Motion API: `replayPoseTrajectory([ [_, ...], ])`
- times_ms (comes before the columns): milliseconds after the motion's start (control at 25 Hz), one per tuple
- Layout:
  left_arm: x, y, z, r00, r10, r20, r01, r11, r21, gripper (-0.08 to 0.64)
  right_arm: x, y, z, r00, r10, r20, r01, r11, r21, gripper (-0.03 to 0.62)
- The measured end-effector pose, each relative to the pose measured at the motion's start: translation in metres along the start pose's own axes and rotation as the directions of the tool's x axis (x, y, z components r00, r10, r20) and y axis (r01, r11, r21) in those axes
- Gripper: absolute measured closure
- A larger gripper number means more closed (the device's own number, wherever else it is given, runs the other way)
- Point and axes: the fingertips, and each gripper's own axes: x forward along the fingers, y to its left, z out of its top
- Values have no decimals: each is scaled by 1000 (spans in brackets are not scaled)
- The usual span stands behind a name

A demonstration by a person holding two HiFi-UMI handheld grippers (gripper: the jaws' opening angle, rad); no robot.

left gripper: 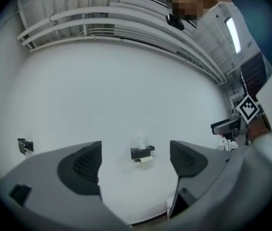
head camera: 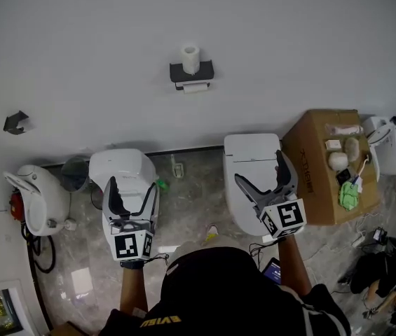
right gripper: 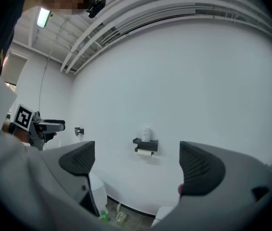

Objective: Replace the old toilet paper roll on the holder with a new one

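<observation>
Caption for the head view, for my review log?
Open, empty left gripper and right gripper face the wall holder: fresh roll stands on top, old roll hangs beneath.

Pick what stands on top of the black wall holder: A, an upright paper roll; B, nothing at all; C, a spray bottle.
A: a white roll stands upright on the holder, just above the hanging roll.
</observation>
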Motion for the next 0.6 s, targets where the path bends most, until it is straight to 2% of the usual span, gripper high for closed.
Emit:
replayPoseTrajectory([
  [120,8,0,-2,1000,27,-12,-27,1000,-3,109,19,-8,-9,999,41,-28,-40,999,13,41],
  [360,25,10,-9,998,60,-34,-60,998,-1,109,60,-7,-7,993,117,-34,-118,993,-18,41],
  [600,62,29,-22,1000,17,-7,-17,1000,-5,109,100,-4,-7,992,117,-42,-119,991,-54,43],
])
